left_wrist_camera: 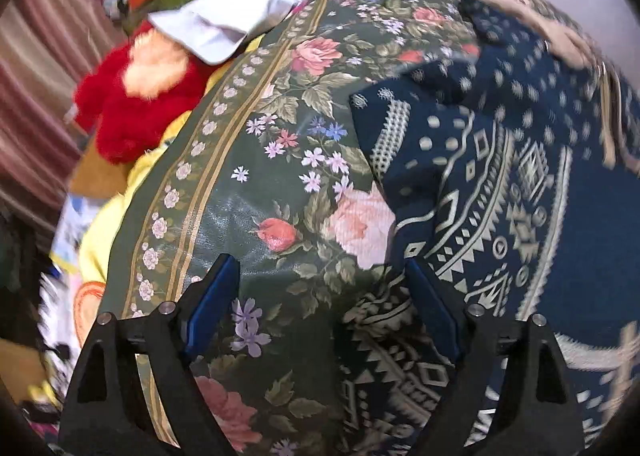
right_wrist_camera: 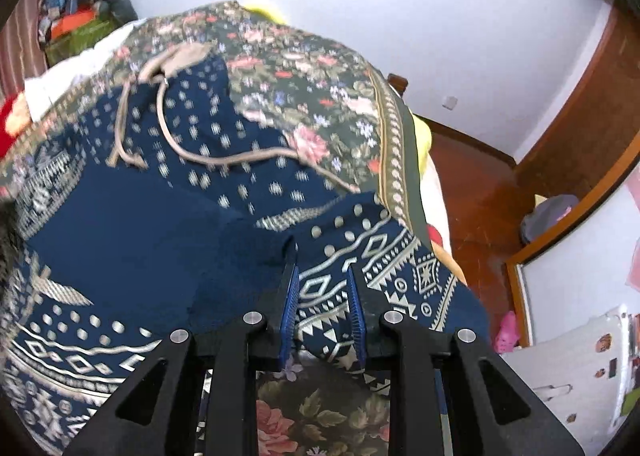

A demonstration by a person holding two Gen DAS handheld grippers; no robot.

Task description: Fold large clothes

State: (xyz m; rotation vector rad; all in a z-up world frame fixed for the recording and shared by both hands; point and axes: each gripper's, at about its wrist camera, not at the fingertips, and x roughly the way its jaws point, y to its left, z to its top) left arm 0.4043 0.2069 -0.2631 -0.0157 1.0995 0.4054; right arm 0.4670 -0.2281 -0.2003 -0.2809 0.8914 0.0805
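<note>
Two tongs work the navy patterned garment (right_wrist_camera: 132, 240): right tongs (right_wrist_camera: 322, 296) pinch its edge for folding, left tongs (left_wrist_camera: 320, 296) hover apart above the floral bedspread (left_wrist_camera: 248, 184).

Both grippers: black skeletal frames w/ triangular cutouts, silver screws, blue ribbed finger pads (right_wrist_camera: 289, 312).

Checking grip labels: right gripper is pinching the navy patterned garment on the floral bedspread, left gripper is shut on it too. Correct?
Not quite. The left gripper is open, fingers spread above the floral bedspread, per the left wrist view. The right gripper does pinch the navy patterned garment.
</note>
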